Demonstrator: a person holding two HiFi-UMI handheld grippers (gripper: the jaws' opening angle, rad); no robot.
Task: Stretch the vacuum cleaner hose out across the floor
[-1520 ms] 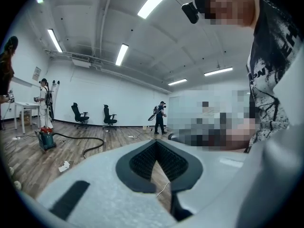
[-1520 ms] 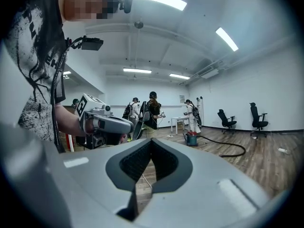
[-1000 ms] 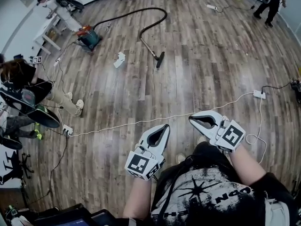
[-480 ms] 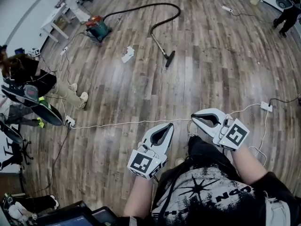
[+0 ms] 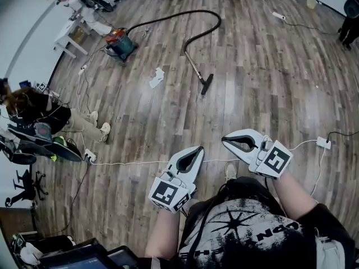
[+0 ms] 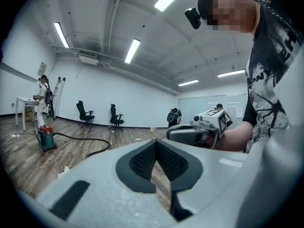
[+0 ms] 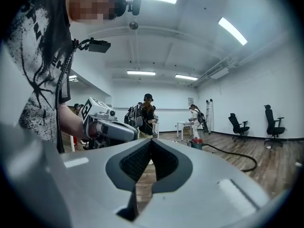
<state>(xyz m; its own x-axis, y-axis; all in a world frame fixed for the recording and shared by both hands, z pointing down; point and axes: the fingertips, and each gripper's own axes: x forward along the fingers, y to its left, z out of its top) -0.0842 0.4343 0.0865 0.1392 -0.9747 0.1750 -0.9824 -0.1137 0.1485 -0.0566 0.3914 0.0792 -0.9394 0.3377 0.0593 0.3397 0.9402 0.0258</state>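
A red and teal vacuum cleaner (image 5: 120, 42) stands on the wood floor at the far left. Its black hose (image 5: 185, 17) curves in an arc to a rigid wand ending in a floor nozzle (image 5: 206, 85). The canister (image 6: 46, 140) and hose (image 6: 85, 140) also show in the left gripper view, and the canister (image 7: 197, 144) and hose (image 7: 237, 156) in the right gripper view. My left gripper (image 5: 196, 150) and right gripper (image 5: 225, 140) are held close to my body, far from the hose, both shut and empty.
A white cable (image 5: 134, 162) with power strips (image 5: 323, 143) runs across the floor just ahead of me. Crumpled white paper (image 5: 157, 77) lies near the vacuum. A person sits at the left (image 5: 39, 114); another stands by a white table (image 5: 70, 29). Office chairs (image 6: 85, 114) line the far wall.
The view has advanced toward the vacuum: hose, nozzle and white cable all sit lower in the head view. Both grippers stay shut in the same place before my body.
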